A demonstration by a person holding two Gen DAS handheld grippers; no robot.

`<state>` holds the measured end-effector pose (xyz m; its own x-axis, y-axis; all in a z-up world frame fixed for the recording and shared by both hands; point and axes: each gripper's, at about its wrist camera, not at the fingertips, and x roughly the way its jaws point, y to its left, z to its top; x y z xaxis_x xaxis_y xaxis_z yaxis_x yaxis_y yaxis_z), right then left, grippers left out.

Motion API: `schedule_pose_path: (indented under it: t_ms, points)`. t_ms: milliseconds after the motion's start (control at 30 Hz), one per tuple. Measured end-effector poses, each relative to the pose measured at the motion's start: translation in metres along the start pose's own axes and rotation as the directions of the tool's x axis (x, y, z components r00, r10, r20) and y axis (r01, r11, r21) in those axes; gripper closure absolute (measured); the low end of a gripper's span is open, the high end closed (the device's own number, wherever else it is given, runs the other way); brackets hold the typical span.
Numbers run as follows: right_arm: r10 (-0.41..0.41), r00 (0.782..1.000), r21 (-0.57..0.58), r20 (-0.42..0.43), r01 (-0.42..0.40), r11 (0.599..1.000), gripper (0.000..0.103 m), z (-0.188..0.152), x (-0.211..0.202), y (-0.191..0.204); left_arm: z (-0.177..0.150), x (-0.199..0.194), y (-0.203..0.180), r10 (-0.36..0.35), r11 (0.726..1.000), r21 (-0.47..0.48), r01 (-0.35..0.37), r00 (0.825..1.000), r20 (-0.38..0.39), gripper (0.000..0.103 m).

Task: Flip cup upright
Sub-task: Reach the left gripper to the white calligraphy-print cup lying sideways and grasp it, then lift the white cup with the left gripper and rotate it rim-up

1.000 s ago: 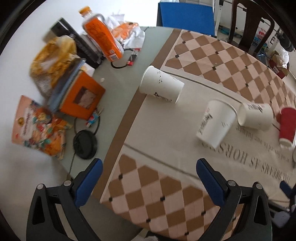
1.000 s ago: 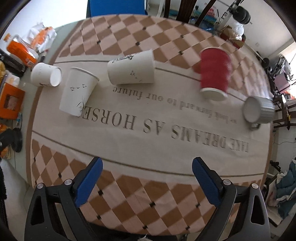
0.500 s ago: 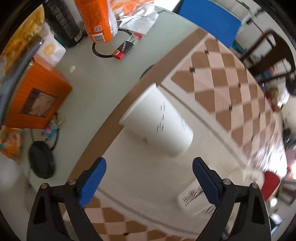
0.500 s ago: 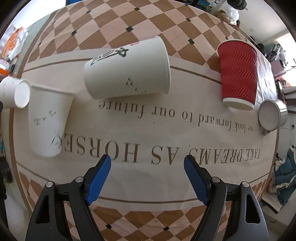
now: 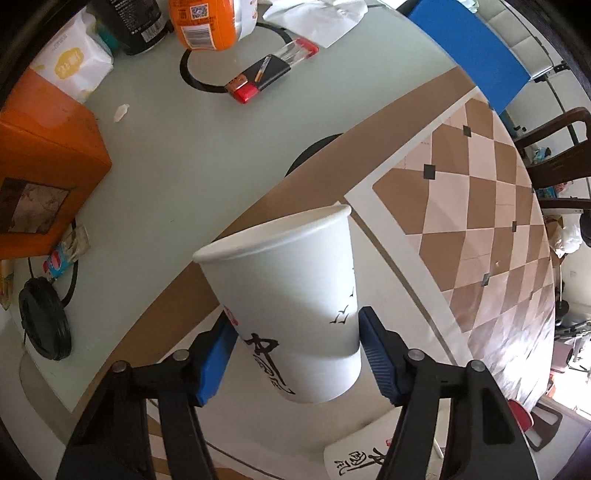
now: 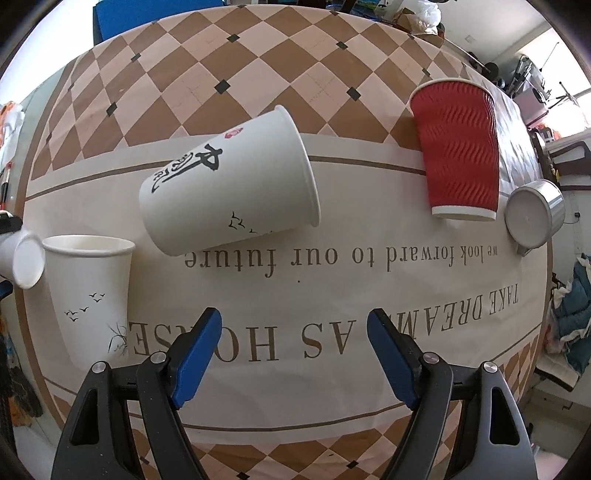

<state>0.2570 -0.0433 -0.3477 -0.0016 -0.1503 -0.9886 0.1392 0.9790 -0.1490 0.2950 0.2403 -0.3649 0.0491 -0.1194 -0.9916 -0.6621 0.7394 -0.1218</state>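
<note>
My left gripper (image 5: pixel 293 341) is shut on a white paper cup (image 5: pixel 291 295) with black calligraphy, its mouth pointing away from me, its base toward the camera. In the right wrist view this cup's base (image 6: pixel 27 262) shows at the far left edge. My right gripper (image 6: pixel 293 354) is open and empty above the tablecloth. Ahead of it a white cup (image 6: pixel 229 194) lies on its side, mouth to the right. Another white cup (image 6: pixel 92 291) stands upright at the left. A red ribbed cup (image 6: pixel 458 147) stands mouth down at the right.
A metal cup (image 6: pixel 533 219) lies at the right table edge. An orange box (image 5: pixel 44 158), orange bottle (image 5: pixel 210 22), lighter (image 5: pixel 255 79), cable coil (image 5: pixel 44 325) and packets crowd the glass table (image 5: pixel 184 147) left of the checked cloth (image 5: pixel 480 192). Another white cup (image 5: pixel 362 454) lies below the left gripper.
My left gripper has moved in on the lying white cup and closed on it. My right gripper has moved closer to the cups; the cup at its left now stands upright.
</note>
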Motion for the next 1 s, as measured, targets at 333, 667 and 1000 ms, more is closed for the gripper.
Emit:
schedule_pose_path:
  t_ms: [333, 667, 1000]
  points:
    - [-0.005, 1.0, -0.002, 0.029, 0.005, 1.0, 0.02, -0.014, 0.002, -0.019, -0.024, -0.031, -0.023, 0.119, 0.935, 0.305, -0.182, 0.97, 0.213, 0.041]
    - [0.028, 0.997, 0.002, 0.077, -0.028, 1.0, 0.02, -0.04, -0.012, -0.059, -0.085, -0.089, -0.042, 0.11, 0.835, 0.476, -0.278, 0.93, 0.352, 0.041]
    - [0.043, 0.994, 0.034, 0.104, -0.046, 0.998, 0.02, -0.073, -0.022, -0.133, -0.198, -0.119, -0.098, 0.025, 0.739, 0.624, -0.256, 0.935, 0.355, 0.041]
